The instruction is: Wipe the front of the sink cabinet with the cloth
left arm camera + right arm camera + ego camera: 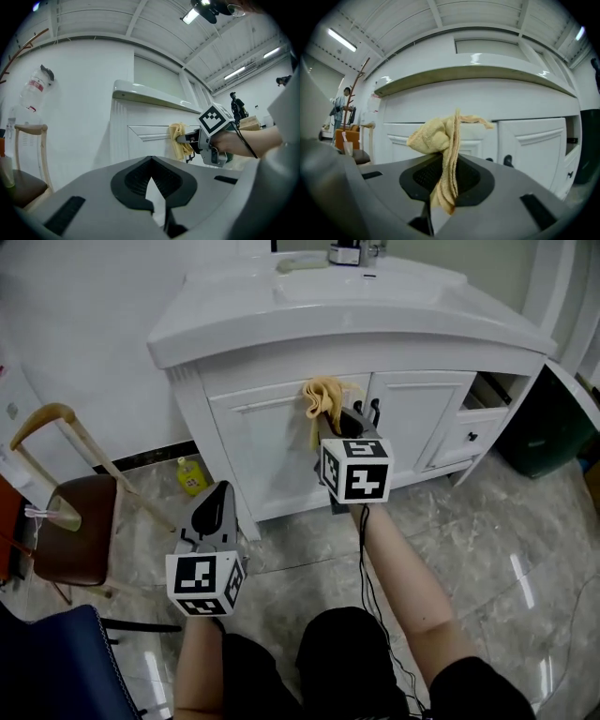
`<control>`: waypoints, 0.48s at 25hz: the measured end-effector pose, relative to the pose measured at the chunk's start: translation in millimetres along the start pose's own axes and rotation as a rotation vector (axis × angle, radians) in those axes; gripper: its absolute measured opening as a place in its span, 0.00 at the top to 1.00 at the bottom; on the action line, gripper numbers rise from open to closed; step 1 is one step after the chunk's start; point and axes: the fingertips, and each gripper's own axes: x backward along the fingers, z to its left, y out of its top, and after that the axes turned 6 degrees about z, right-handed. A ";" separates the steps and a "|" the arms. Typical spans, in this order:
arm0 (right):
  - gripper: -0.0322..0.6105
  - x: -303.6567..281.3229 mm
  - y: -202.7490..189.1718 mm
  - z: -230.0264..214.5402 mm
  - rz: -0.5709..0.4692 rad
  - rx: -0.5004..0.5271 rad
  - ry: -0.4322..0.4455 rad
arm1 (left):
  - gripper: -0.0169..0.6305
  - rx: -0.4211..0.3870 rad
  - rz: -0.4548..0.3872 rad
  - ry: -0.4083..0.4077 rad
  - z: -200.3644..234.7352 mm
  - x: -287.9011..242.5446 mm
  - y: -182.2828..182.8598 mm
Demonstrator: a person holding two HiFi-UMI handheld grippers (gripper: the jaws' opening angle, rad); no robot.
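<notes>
In the head view, the right tool [336, 423] holds a crumpled yellow cloth [323, 397] against the front of the white panelled cabinet [267, 442], under a glossy sink [375, 301]. The left tool [217, 495] hangs lower, over marbled floor tiles [487, 521]. The left gripper view shows its jaws together and empty, and the right gripper view shows jaws clamped on the terry cloth.

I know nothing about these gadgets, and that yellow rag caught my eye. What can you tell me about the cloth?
The cloth is a pale yellow rag that looks like terry, soft and crumpled. The right gripper is shut on it: folded layers run down between the jaws, and a bunched wad sticks out past the tips. It is held high on the front of the sink cabinet, near its middle, apparently against the white panel, though contact is hard to confirm. A loose end hangs down.
</notes>
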 end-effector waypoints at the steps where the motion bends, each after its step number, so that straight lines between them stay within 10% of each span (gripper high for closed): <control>1: 0.83 2.6 -0.8 -14.5 0.000 -0.020 -0.022 | 0.95 -0.006 0.000 -0.010 -6.8 -4.6 1.0; 12: 0.83 20.5 -10.6 -40.8 -0.016 -0.123 -0.062 | 0.95 0.024 0.016 -0.010 -15.3 -7.1 -7.6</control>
